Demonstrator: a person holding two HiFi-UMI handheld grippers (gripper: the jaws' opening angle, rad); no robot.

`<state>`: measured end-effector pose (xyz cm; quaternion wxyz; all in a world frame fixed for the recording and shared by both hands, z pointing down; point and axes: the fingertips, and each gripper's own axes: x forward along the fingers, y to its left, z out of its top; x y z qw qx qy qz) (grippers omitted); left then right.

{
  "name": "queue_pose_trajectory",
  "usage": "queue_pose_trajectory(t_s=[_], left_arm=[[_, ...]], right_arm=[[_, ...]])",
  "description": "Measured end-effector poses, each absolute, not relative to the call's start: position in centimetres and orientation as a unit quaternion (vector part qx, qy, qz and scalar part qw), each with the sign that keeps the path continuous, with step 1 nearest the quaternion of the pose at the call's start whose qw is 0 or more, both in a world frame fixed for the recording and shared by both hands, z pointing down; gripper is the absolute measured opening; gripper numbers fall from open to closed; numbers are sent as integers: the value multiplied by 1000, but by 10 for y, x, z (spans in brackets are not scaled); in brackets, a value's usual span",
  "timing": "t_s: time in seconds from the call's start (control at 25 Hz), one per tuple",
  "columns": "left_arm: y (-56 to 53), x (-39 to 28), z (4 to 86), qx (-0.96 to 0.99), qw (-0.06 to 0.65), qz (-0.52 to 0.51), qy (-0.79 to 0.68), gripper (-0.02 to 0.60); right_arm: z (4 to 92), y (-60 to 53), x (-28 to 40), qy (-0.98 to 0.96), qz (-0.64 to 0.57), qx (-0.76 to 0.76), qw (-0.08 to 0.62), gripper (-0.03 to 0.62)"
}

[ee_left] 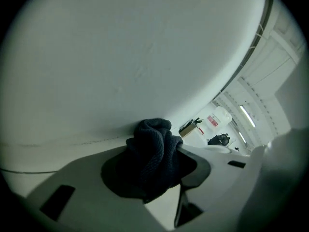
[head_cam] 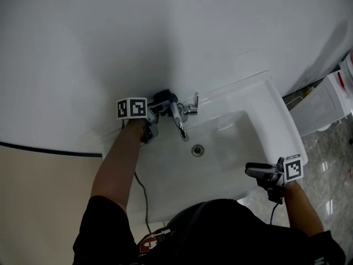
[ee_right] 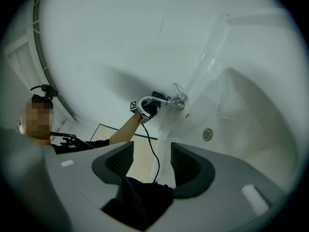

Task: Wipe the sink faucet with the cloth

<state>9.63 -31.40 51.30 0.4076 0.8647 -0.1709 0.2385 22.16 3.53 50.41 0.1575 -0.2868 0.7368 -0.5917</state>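
The white sink (head_cam: 165,181) holds nothing loose in its basin, only its drain (head_cam: 197,149). At its back edge, against the wall (head_cam: 138,37), stands the chrome faucet (head_cam: 180,125), spout out over the basin. The dark cloth (ee_left: 154,153) is bunched between the left gripper's (head_cam: 156,112) fingers (ee_left: 203,166), which clamp it, and it sits just behind the faucet's base by the wall. Whether it touches the chrome I cannot tell.

I judge the wipe to be at the back of the fitting, with the spout and lever not yet shown to be covered; the metal gives no sign of how much is done.

The right gripper (ee_right: 152,161) hovers at the sink's front rim, well apart from the faucet, its fingers (ee_right: 193,166) apart with nothing between them.
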Motion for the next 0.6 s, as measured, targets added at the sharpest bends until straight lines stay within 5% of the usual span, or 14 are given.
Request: queue_pose_trajectory(t_s=[0.6], left_arm=[[-258, 99, 417, 917, 217, 316, -109, 146]], right_arm=[[494, 22, 217, 762, -575, -255, 153, 232]])
